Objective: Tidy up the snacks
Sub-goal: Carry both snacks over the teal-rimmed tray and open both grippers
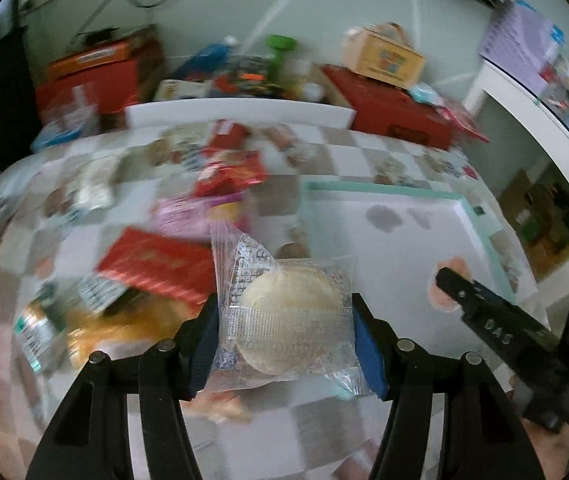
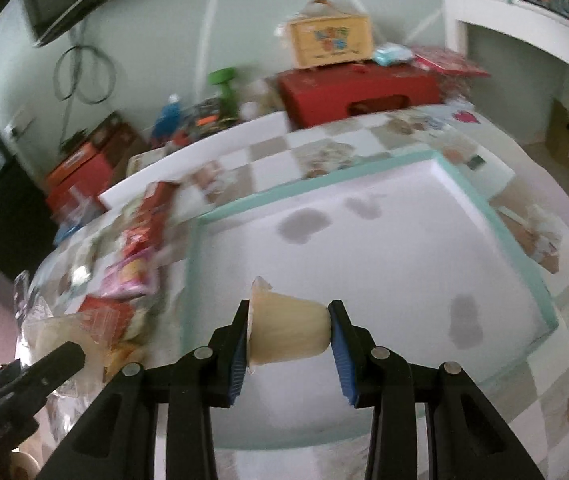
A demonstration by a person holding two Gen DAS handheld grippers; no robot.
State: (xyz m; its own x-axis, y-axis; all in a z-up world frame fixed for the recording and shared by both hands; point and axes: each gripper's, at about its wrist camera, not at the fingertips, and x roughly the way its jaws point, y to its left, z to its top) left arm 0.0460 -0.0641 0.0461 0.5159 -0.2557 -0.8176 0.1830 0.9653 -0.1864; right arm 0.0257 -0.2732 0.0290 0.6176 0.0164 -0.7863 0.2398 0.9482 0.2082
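Note:
My left gripper (image 1: 286, 332) is shut on a round pale cake in a clear wrapper (image 1: 288, 312), held above the checked tablecloth beside the tray's left edge. My right gripper (image 2: 290, 336) is shut on a pale yellow jelly cup (image 2: 286, 330), lying sideways between the pads over the near left part of the white tray with a mint rim (image 2: 500, 220). The tray also shows in the left wrist view (image 1: 480, 220), with nothing in it. The right gripper's finger (image 1: 484, 308) reaches over it. The left gripper (image 2: 40, 368) shows at the lower left of the right wrist view.
A blurred heap of snack packets lies left of the tray: red packets (image 1: 156, 268), a pink one (image 1: 184, 216), an orange one (image 1: 104, 332). Red boxes (image 2: 360, 92), a yellow carton (image 2: 330, 44) and bottles stand along the wall behind the table.

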